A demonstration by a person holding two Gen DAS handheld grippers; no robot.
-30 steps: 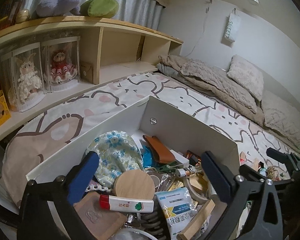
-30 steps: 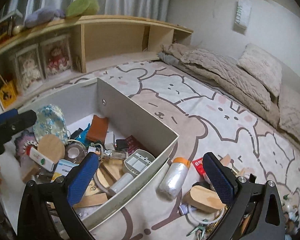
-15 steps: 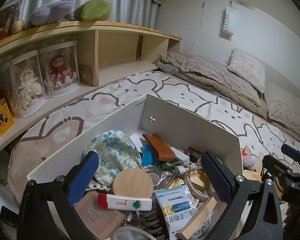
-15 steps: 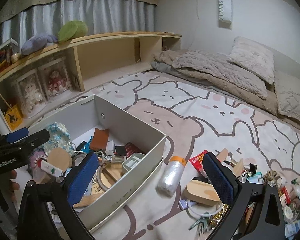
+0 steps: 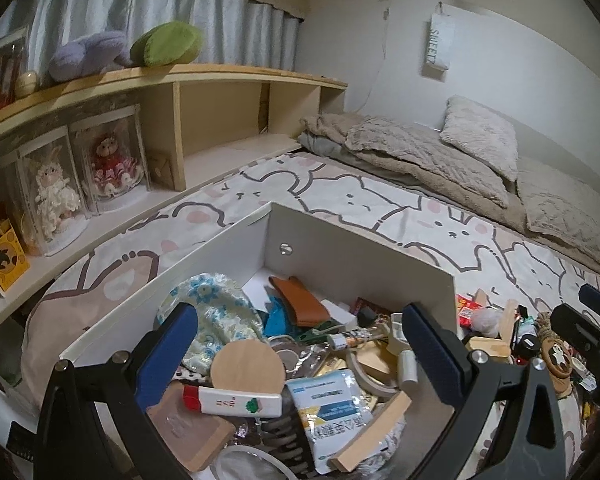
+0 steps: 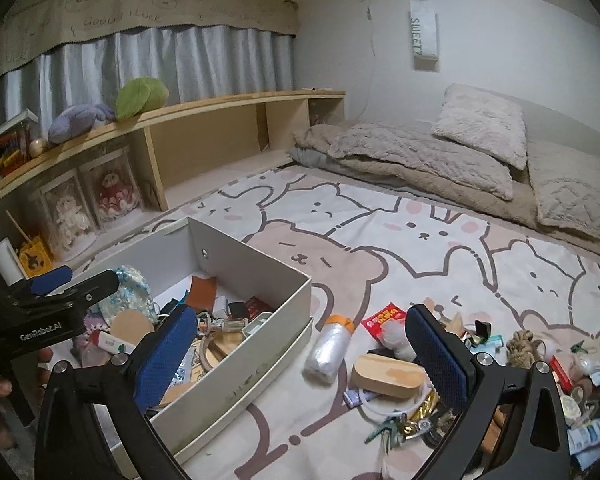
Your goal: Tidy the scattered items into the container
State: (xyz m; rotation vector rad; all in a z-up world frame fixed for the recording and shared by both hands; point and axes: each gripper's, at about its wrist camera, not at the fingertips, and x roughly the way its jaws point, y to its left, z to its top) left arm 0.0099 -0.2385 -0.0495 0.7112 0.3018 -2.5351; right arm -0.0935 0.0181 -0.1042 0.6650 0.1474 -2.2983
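Observation:
A white open box [image 6: 260, 276] [image 5: 356, 252] sits on the bear-print mat, full of small items: a round wooden lid [image 5: 247, 366], a white tube [image 5: 232, 399], a brown pouch [image 5: 304, 300]. My left gripper [image 5: 300, 344] hovers open and empty over the box; it also shows at the left of the right wrist view [image 6: 60, 284]. My right gripper [image 6: 300, 344] is open and empty, above the mat right of the box. Under it lie a clear bottle with an orange cap [image 6: 328, 348] and a wooden block [image 6: 388, 376].
A pile of scattered small items [image 6: 560, 360] lies on the mat at the right. A wooden shelf [image 6: 204, 128] with boxed dolls runs along the left wall. Folded bedding and pillows [image 6: 460, 152] lie at the back.
My right gripper has risen and drawn back, so the view is wider. My left gripper rose slightly over the box. Both stayed open and empty.

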